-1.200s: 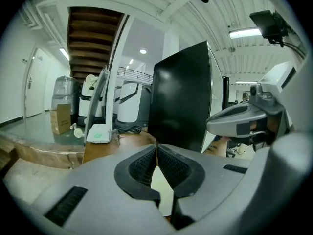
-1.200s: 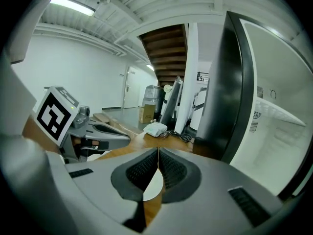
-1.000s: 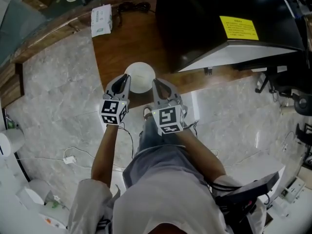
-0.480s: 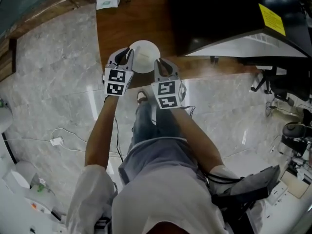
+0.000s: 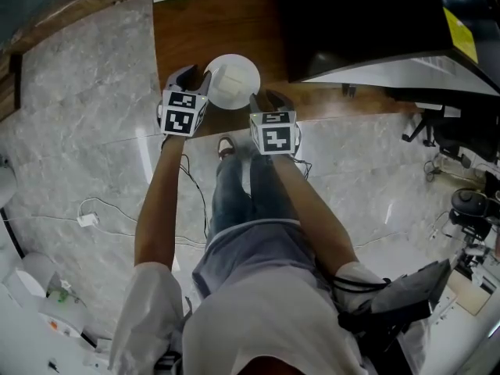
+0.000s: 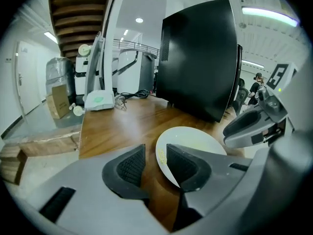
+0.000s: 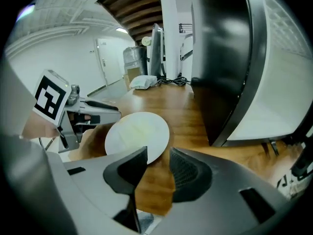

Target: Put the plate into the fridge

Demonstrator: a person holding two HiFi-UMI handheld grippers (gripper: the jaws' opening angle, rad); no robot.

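White and round, the plate (image 5: 233, 80) lies on the brown wooden counter (image 5: 199, 30) close to its near edge, in the upper middle of the head view. A black appliance (image 5: 367, 14) stands to its right. The left gripper (image 5: 194, 78) sits at the plate's left rim, the right gripper (image 5: 269, 100) at its lower right. Both pairs of fingers have just been opening and stand apart. In the left gripper view the plate's rim shows in the gap between the fingers (image 6: 129, 168), beside the right-hand one, not pinched. In the right gripper view the fingers (image 7: 188, 173) frame bare wood, with the plate just beyond the left-hand finger.
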